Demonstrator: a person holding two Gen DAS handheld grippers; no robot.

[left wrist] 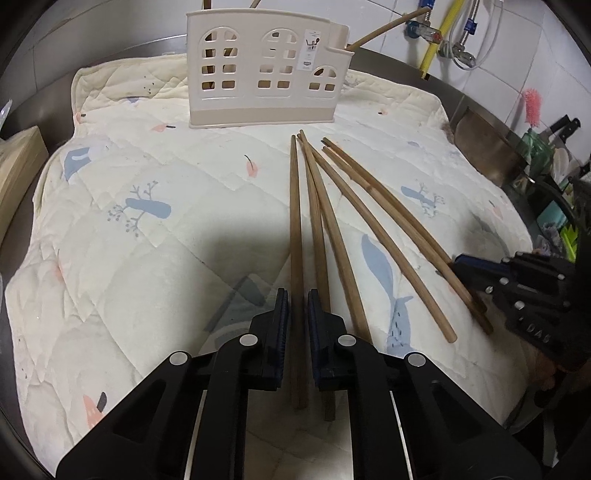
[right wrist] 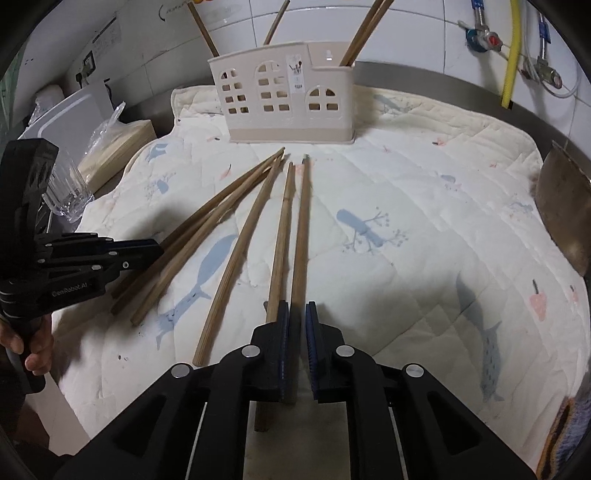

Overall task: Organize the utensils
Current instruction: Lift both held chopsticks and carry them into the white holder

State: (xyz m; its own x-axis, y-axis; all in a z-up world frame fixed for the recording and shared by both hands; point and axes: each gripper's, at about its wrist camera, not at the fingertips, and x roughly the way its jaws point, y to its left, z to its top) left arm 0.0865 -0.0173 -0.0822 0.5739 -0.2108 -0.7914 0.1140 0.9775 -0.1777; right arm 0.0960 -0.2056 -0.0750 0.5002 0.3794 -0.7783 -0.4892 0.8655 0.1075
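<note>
Several wooden chopsticks lie fanned on a quilted mat (left wrist: 147, 258) in front of a cream utensil holder (left wrist: 266, 107) with window cut-outs. My left gripper (left wrist: 296, 295) is shut on the leftmost chopstick (left wrist: 294, 206), near its thick end. From the right wrist view, my right gripper (right wrist: 296, 306) is shut on the rightmost chopstick (right wrist: 303, 221). Each gripper shows in the other view: the right gripper (left wrist: 456, 264) at the right edge, the left gripper (right wrist: 157, 248) at the left. The holder (right wrist: 291, 125) has chopsticks (right wrist: 364, 33) standing in it.
A drinking glass (right wrist: 68, 195) and a wooden box (right wrist: 118, 147) stand off the mat's left edge. A metal blade (right wrist: 561, 206) leans at the right edge. Pipes and a yellow hose (right wrist: 513, 51) run along the tiled wall. A person's hand (right wrist: 37, 350) holds the left gripper's handle.
</note>
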